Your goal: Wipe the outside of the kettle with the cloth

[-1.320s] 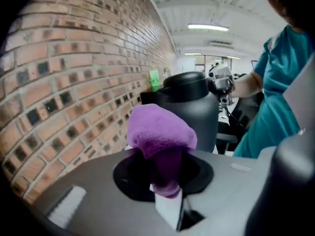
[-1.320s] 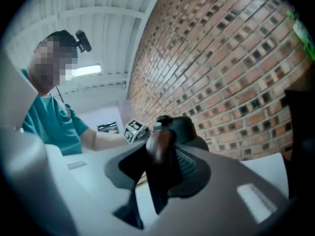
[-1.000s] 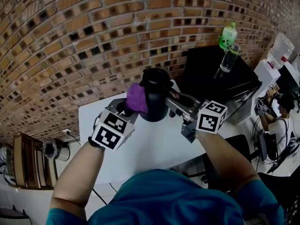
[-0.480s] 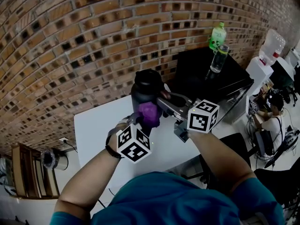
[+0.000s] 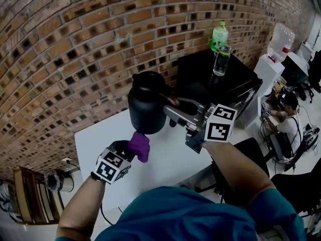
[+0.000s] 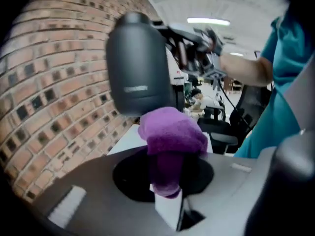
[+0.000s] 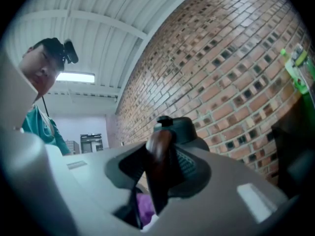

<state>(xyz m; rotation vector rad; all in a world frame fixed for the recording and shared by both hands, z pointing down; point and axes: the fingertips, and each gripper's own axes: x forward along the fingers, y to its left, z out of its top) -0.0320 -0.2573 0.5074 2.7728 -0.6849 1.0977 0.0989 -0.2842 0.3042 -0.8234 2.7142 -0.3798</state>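
Head view: black kettle held up in front of the brick wall, apparently clear of the white table. Right gripper reached in from the right, to the kettle's handle side. Left gripper sat lower, carrying the purple cloth just under the kettle's bottom edge; could not tell whether cloth and kettle touched. Behind, a black cabinet bore a green bottle and a clear bottle close together. Left gripper view: jaws were clamped on the cloth, which bunched up thick above them. The kettle's dark body hung above and behind the cloth, the base close over the cloth's top. The other gripper showed at the kettle's upper right, a bare forearm and teal sleeve behind it. Right gripper view: jaws were pinched on the kettle's dark reddish-brown handle, which stood upright between them. The kettle's lid rose just beyond, against the bricks. A scrap of purple cloth showed low down beneath the handle.
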